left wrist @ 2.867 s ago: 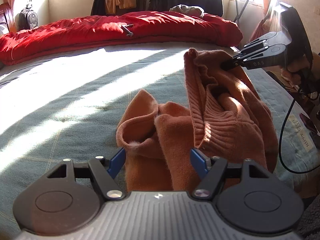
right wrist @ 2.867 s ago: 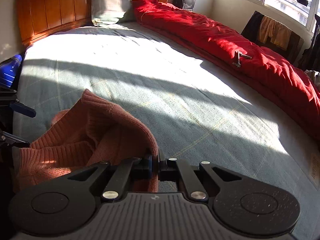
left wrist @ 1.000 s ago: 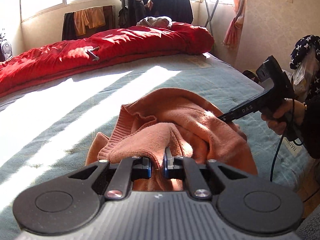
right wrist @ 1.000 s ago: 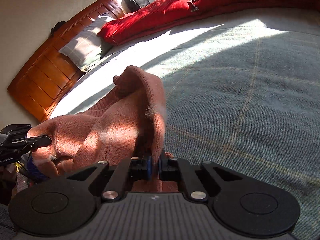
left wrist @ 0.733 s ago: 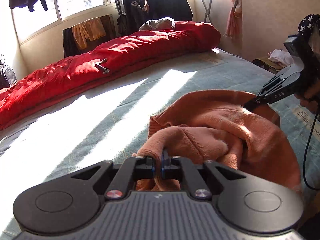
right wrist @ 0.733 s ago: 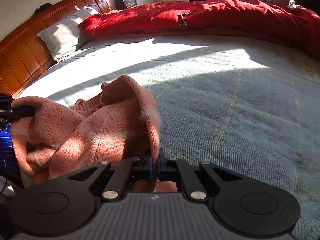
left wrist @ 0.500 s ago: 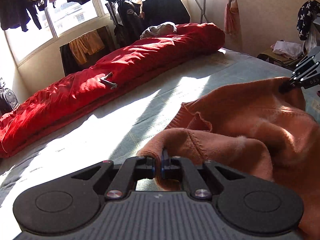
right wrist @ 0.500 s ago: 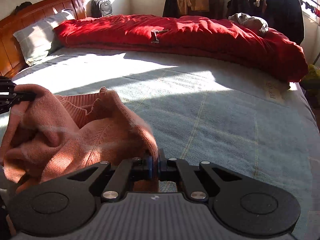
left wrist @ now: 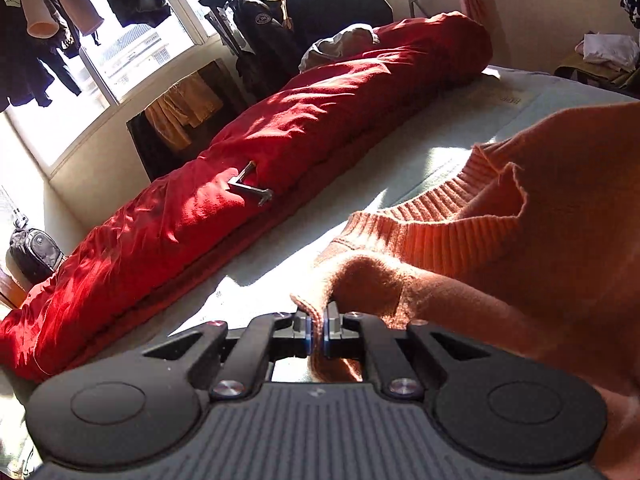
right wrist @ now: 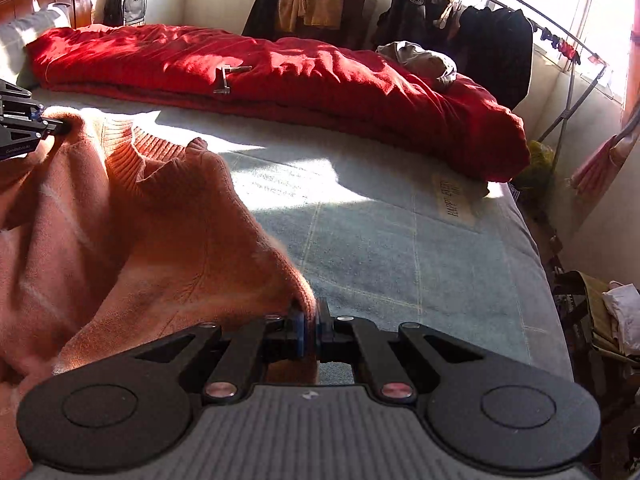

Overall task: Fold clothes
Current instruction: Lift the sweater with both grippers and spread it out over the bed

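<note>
Left wrist view: the left gripper (left wrist: pixel 316 330), bottom centre, is clamped on an edge of the orange sweater (left wrist: pixel 540 232), which fills the right of the frame above the bed (left wrist: pixel 400 152).

Right wrist view: the right gripper (right wrist: pixel 308 330) pinches another sweater edge; the garment hangs bunched at left. No fold looks made yet; spreading flat comes first.
</note>
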Available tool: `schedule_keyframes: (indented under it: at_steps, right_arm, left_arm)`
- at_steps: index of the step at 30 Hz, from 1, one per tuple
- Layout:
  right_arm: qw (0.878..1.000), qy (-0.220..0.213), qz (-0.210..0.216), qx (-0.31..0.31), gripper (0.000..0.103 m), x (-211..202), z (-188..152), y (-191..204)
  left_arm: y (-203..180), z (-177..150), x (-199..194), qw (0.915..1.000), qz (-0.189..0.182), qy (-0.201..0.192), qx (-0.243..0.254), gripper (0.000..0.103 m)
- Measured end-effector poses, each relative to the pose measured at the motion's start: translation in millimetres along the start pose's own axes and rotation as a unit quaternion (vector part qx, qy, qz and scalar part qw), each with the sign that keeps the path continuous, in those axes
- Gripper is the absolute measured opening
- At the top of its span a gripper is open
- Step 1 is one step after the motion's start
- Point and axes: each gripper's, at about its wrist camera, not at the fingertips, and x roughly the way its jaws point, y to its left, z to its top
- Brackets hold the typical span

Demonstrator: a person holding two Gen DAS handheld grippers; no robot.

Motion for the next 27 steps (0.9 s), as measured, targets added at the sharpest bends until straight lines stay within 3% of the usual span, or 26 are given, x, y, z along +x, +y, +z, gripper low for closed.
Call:
schedule_keyframes:
  at_steps: [7, 11, 14, 17, 22, 24, 27]
  right_arm:
    - [0.998, 0.009, -0.045, 0.042, 0.005, 43.8, 21.5, -21.3]
    - [0.997, 0.037, -0.049, 0.053, 0.005, 85.8, 16.1, -15.3]
    - [0.995, 0.055, -0.058, 0.053, 0.005, 112.5, 9.1, -6.4]
    - [0.994, 0.067, -0.053, 0.063, 0.007, 127.5, 1.5, -2.3]
    - [0.996, 0.065, -0.04, 0.043, 0.03, 114.8, -7.5, -5.4]
    - [0.997, 0.058, -0.024, 0.048, 0.055, 99.1, -10.3, -12.4]
    - [0.997, 0.055, 0.006, 0.052, 0.074, 75.2, -18.3, -19.7]
  left_arm:
    - [-6.7, 0.8, 44.2, 0.9991, 0.008, 0.04, -0.009, 0.004]
    - [-24.0, -14.6, 61.7, 0.9981, 0.025, 0.054, 0.012, 0.004]
    - [-31.5, -24.1, 78.6, 0.9957, 0.021, 0.09, 0.006, 0.013]
    - [-34.8, -32.8, 77.9, 0.9948, 0.026, 0.098, 0.013, 0.014]
    - [-28.0, -42.5, 57.7, 0.9959, 0.016, 0.088, 0.012, 0.019]
    - [-20.9, -46.4, 44.2, 0.9966, 0.007, 0.082, -0.001, 0.023]
    - [-13.3, -57.7, 18.0, 0.9969, -0.013, 0.074, -0.02, 0.025]
